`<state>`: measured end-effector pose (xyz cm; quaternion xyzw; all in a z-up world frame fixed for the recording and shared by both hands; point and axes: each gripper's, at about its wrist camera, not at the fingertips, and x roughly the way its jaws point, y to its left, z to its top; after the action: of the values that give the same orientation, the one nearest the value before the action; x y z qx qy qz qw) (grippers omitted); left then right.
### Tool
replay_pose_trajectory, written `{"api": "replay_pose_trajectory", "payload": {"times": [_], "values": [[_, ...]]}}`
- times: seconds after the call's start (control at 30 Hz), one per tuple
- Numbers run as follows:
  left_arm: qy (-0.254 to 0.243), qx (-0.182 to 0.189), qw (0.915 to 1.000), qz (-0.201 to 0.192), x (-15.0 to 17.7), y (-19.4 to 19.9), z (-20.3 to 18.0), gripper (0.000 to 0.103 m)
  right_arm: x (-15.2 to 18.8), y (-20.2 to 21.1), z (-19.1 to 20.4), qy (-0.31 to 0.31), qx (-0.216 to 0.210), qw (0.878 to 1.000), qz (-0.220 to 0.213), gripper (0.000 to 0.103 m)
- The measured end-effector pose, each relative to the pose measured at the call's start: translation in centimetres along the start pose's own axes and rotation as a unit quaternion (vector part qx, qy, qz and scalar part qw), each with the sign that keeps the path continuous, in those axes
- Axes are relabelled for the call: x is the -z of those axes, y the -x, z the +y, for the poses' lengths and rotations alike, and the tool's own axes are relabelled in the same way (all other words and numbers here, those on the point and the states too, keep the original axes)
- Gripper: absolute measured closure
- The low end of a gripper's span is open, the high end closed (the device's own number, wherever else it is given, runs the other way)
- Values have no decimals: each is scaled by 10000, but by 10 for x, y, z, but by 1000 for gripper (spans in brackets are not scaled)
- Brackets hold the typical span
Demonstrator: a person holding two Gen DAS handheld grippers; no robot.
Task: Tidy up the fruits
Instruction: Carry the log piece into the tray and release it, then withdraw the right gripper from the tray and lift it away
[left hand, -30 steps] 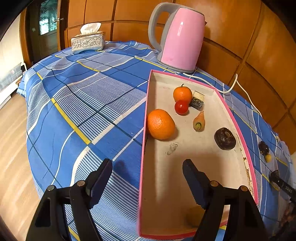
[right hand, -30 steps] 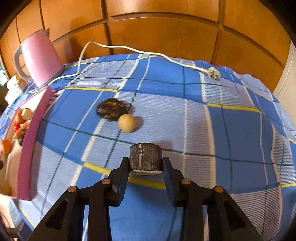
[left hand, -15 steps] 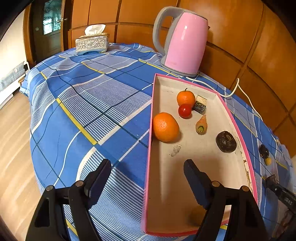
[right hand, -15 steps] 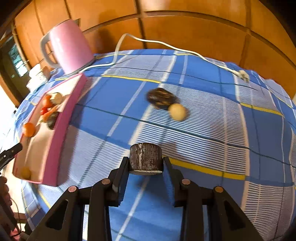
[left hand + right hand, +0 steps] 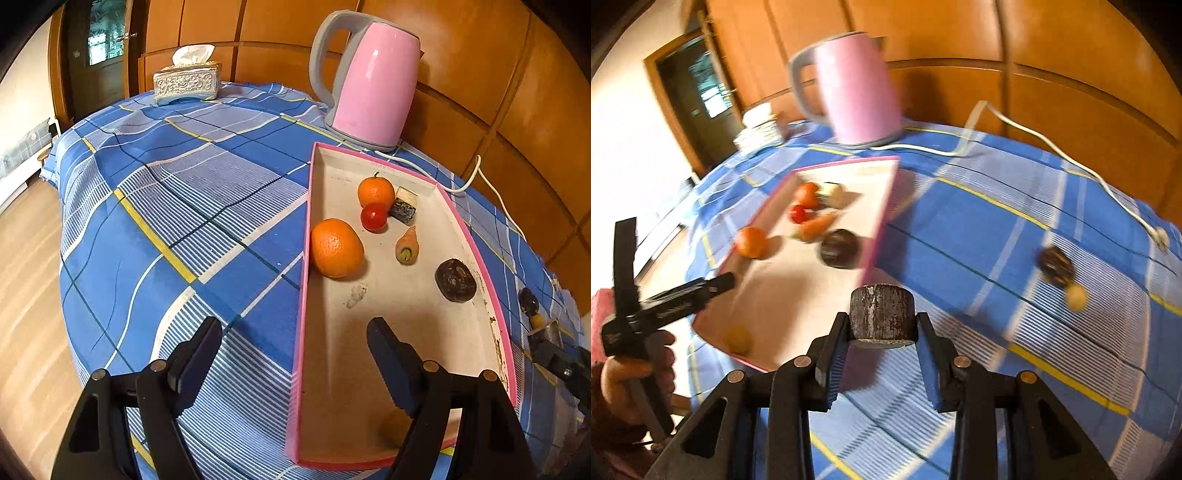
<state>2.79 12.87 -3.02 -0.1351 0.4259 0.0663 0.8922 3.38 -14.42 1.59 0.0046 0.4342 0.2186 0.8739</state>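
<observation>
A pink-rimmed tray on the blue checked cloth holds a large orange, a small orange, a red tomato, a carrot piece, a dark round fruit and a dark block. My left gripper hangs open over the tray's near left rim with nothing between its fingers. My right gripper is shut on a dark brown cylinder, held above the cloth just right of the tray. A dark fruit and a small yellow ball lie on the cloth to the right.
A pink kettle stands behind the tray, and its white cable runs across the cloth. A tissue box sits at the far left corner. A yellow fruit lies at the tray's near end. A hand holds the other gripper at the left.
My right gripper has swung left with the cylinder in it, from near the loose fruits to the tray's right rim, and rolled. The left gripper has stayed put.
</observation>
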Motion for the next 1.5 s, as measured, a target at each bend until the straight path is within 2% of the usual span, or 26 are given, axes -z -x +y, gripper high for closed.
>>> {"api": "replay_pose_trajectory", "payload": {"times": [0.27,0.67,1.3,1.5], "values": [[70,-26,10000,36,1,-2,4,22,-10,-23,39,507,-226,9983,165,67],[97,-64,9999,100,2,-7,7,21,-13,-45,49,557,66,9983,157,62],[35,-19,9999,97,2,-4,3,21,4,-19,17,5,459,9989,-68,62],[22,10,10000,96,2,-3,2,21,17,-5,-16,-480,895,9947,-167,62]]}}
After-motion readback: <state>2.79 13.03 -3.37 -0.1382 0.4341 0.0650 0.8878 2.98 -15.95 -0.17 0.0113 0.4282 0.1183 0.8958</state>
